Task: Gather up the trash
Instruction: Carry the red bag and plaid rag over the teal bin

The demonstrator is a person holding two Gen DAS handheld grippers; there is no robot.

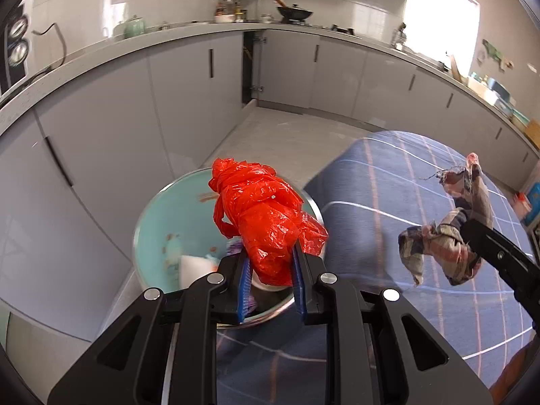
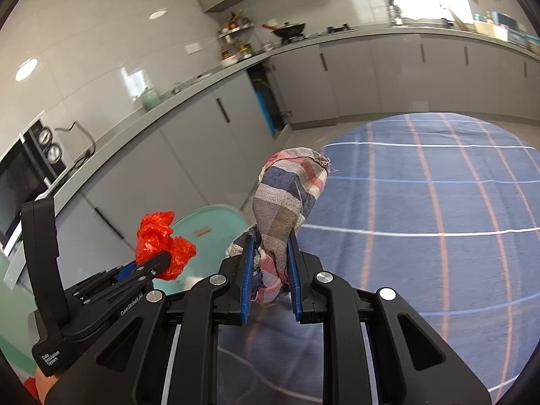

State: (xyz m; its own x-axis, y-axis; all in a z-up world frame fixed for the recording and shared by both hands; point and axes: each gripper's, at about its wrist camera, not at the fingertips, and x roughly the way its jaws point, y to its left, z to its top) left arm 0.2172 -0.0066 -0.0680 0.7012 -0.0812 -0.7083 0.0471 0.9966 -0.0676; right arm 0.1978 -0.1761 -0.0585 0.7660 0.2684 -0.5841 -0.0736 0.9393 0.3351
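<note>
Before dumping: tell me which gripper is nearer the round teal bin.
Left. The left gripper, shut on the crumpled red plastic bag, hangs over the round teal bin; the right gripper is off beside it.

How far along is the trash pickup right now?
Done: some scraps already lie in the teal bin. In hand: left hand-held gripper clamps the red plastic bag above it; right hand-held gripper clamps the plaid rag. Left: dropping both in.

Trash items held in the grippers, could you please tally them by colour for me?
Red, crumpled plastic bag in left gripper: 1
Plaid, blue-red-grey cloth scrap in right gripper: 1
Total: 2
</note>
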